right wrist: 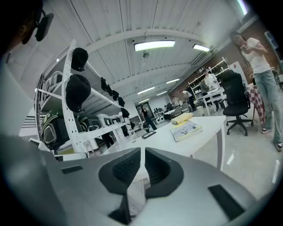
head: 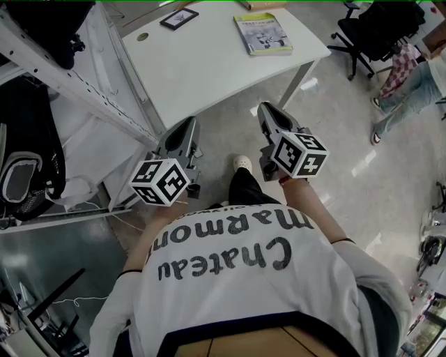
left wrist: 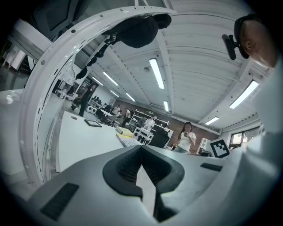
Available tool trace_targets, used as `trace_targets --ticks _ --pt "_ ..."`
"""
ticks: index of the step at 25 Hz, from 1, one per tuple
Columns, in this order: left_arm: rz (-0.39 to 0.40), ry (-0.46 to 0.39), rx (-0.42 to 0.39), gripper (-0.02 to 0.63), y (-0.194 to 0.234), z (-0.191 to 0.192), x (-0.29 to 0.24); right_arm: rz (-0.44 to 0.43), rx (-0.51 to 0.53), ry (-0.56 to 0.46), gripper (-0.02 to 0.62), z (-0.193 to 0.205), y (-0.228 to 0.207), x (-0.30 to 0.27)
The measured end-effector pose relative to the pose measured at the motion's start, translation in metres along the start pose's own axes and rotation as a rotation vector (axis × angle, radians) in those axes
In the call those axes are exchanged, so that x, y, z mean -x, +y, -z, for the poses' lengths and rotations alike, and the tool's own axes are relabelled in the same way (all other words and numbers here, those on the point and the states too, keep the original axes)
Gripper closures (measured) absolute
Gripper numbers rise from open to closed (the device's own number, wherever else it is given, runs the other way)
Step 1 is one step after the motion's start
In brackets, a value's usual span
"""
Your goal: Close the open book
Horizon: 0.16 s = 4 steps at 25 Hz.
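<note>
- Book (head: 263,33): lies flat, printed face up, near the far right corner of the desk (head: 209,63). Neither gripper touches it, and both are well apart from it. In the right gripper view it shows ahead and to the right (right wrist: 185,129), with a yellowish item just behind it.
- Left gripper (head: 188,127): held off the desk's near edge, over the floor. Its jaws are together (left wrist: 141,150) with nothing between them.
- Right gripper (head: 268,111): beside the left one, also short of the desk. Its jaws are closed to a thin slit (right wrist: 142,152) and hold nothing.
- Black framed panel (head: 179,18): flat on the desk's far side, left of the book.
- White rack (head: 63,77): stands left of the desk.
- Office chair (head: 380,31): right of the desk, with a standing person (head: 411,84) near it.
</note>
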<state>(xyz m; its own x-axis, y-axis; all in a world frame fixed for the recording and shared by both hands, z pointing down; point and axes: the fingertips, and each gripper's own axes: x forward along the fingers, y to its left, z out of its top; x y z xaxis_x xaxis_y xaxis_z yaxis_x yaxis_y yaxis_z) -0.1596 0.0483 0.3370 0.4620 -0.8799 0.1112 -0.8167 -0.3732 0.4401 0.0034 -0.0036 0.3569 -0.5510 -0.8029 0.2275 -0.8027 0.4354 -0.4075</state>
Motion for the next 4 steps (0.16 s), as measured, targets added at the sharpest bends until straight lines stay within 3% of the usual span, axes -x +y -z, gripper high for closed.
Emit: trace_targets --ticks 4 --pt "0.004 -0.002 -0.006 0.583 -0.003 -0.0014 -0.0025 -0.001 0.0 -0.002 0.546 -0.0027 -0.0012 -0.0007"
